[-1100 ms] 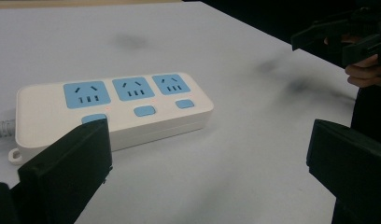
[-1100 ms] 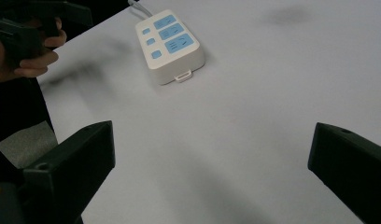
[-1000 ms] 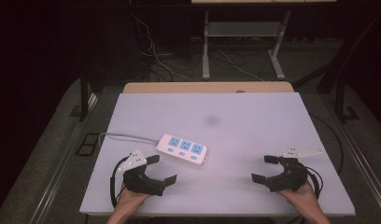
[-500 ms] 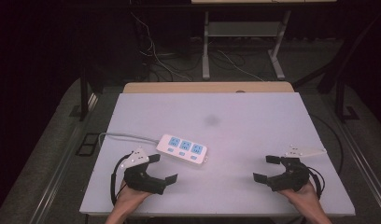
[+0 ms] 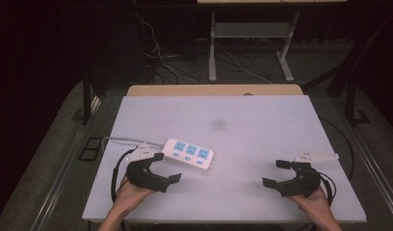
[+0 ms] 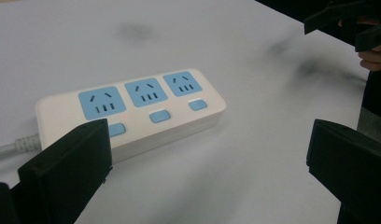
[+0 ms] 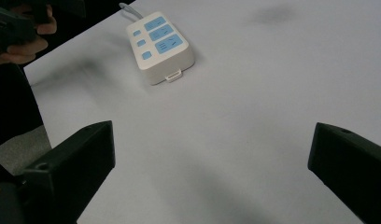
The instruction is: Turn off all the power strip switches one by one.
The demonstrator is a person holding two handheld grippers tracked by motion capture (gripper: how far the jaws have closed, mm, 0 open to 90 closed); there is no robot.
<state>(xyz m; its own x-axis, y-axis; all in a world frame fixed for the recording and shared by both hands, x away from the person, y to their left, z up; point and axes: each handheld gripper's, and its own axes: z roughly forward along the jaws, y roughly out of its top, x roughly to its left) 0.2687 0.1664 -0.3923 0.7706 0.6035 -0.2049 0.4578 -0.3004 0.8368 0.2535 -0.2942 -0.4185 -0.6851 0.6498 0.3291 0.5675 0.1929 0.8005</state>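
Observation:
A white power strip [image 5: 188, 153] with three blue sockets and a switch under each lies on the white table [image 5: 262, 125], left of the middle. Its grey cable [image 5: 120, 140] runs off toward the table's left edge. My left gripper [image 5: 166, 167] rests at the front left, open, its jaws just short of the strip's near side. In the left gripper view the strip [image 6: 132, 107] lies close ahead between the spread jaws. My right gripper [image 5: 276, 173] sits open at the front right, well apart from the strip [image 7: 159, 45], with nothing between its jaws.
A faint dark smudge [image 5: 217, 124] marks the tabletop past the strip. A wooden board [image 5: 214, 90] lies along the table's far edge. Behind it stand metal table legs [image 5: 212, 45] and loose cables [image 5: 161, 57] on the floor.

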